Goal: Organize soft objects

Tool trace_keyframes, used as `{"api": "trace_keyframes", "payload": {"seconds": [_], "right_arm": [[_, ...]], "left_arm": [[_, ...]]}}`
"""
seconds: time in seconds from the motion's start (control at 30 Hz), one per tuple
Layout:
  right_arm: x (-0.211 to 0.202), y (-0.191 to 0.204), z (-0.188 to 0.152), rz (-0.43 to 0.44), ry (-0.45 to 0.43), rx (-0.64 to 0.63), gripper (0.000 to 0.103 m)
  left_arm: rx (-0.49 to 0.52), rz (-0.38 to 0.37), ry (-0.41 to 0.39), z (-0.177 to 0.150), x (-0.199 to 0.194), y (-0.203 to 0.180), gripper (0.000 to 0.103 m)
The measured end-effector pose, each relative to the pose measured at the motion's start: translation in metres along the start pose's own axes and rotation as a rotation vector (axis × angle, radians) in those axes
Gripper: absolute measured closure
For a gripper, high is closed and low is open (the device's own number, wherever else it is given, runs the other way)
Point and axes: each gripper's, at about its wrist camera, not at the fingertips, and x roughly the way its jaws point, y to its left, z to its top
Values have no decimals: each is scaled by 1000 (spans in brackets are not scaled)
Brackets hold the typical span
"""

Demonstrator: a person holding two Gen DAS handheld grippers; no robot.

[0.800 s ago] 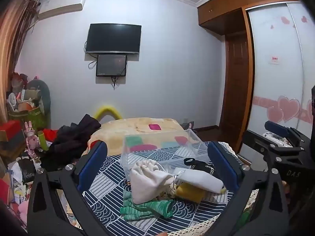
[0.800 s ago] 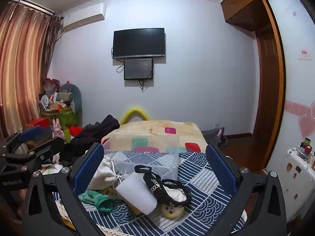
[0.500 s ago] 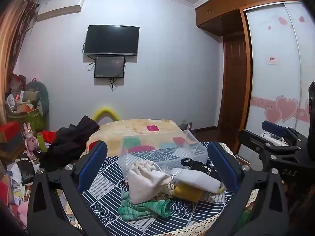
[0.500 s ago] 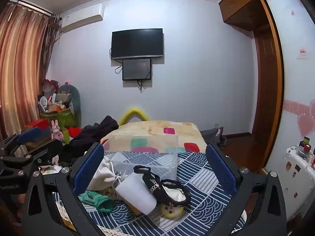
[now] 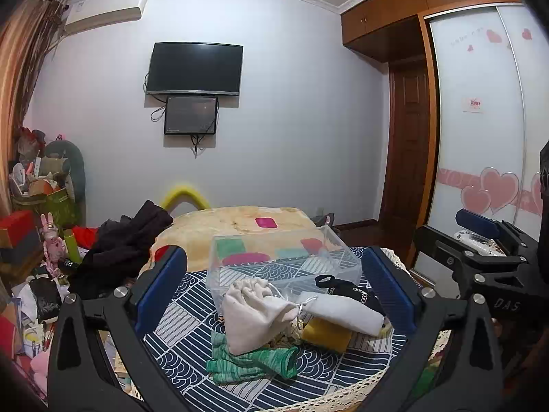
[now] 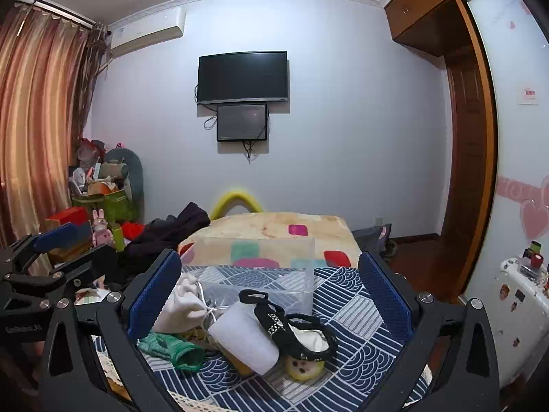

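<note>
From the left wrist view, the left gripper [image 5: 274, 288] hovers with jaws spread wide and empty over the table [image 5: 178, 319]. A cream pouch [image 5: 252, 312] lies on green gloves [image 5: 250, 360] in front of a clear box [image 5: 284, 261].

From the right wrist view, the right gripper [image 6: 271, 295] is likewise released, empty. A white roll [image 6: 245, 336] touches a black strap [image 6: 284, 319], near the box [image 6: 260, 274].
</note>
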Motion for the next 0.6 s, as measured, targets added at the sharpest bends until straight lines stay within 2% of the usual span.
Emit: {"api": "trace_keyframes", "payload": {"seconds": [0.6], "right_arm": [[-5, 6, 7, 16, -13, 0, 0]], "left_arm": [[-13, -5, -10, 3, -5, 0, 0]]}}
